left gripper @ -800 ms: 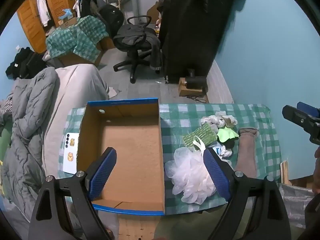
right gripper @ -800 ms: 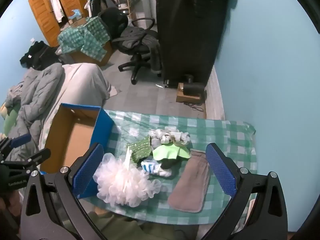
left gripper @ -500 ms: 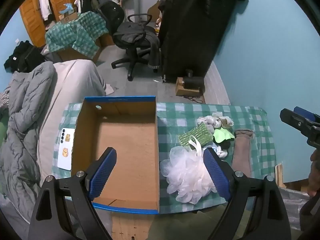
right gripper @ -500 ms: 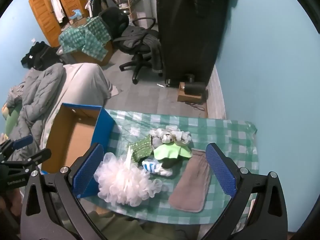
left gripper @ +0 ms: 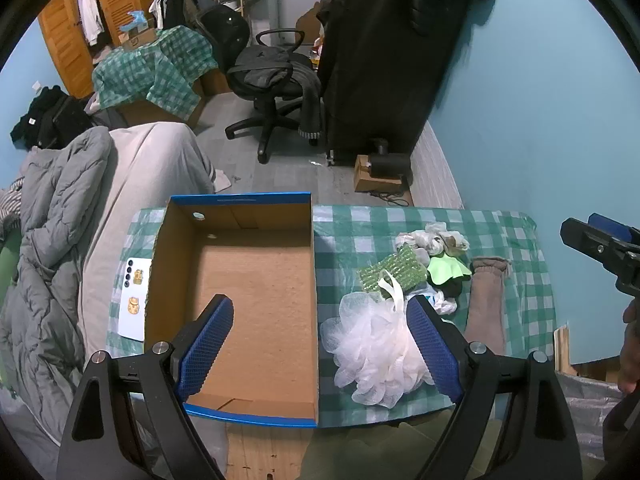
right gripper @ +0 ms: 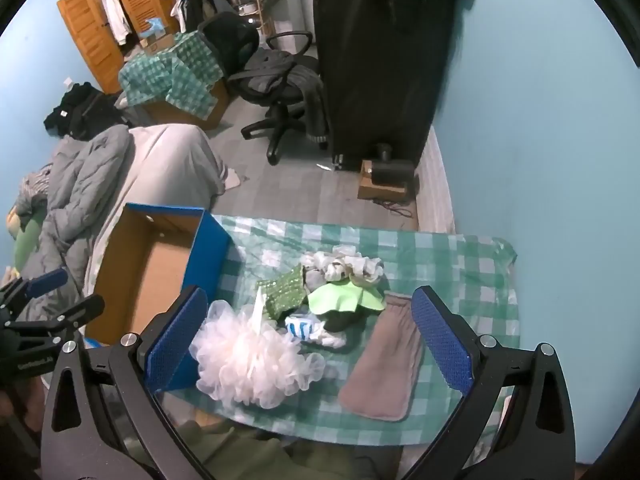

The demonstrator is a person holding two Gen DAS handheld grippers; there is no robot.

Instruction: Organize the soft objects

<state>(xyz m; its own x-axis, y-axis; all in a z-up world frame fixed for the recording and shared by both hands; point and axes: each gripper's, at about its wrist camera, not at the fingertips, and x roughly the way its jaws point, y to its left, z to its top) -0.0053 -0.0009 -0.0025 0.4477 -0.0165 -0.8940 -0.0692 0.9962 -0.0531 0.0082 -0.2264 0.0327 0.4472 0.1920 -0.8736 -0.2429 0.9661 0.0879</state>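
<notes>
An empty cardboard box (left gripper: 256, 288) with blue rims (right gripper: 160, 256) sits on the left of a green-checked table (left gripper: 520, 320). Right of it lie a white bath pouf (left gripper: 376, 352) (right gripper: 252, 364), a green sequined pouch (left gripper: 392, 276) (right gripper: 284, 292), a lime-green cloth (left gripper: 446, 270) (right gripper: 340, 300), a whitish bundle (left gripper: 432, 238) (right gripper: 344, 266), a blue-striped sock (right gripper: 304, 326) and a brown mitt (left gripper: 486, 300) (right gripper: 384, 364). My left gripper (left gripper: 320, 344) hangs open above the box's right wall. My right gripper (right gripper: 308, 336) hangs open above the pile, holding nothing.
A white phone (left gripper: 136, 304) lies left of the box. A bed with a grey duvet (left gripper: 52, 240) runs along the left. Behind the table are an office chair (left gripper: 272, 80), a black wardrobe cover (left gripper: 384, 60) and a blue wall (left gripper: 540, 100).
The left view has shifted a little, so the box and the pile sit slightly further left in it. The right view barely changes. Both grippers stay open.
</notes>
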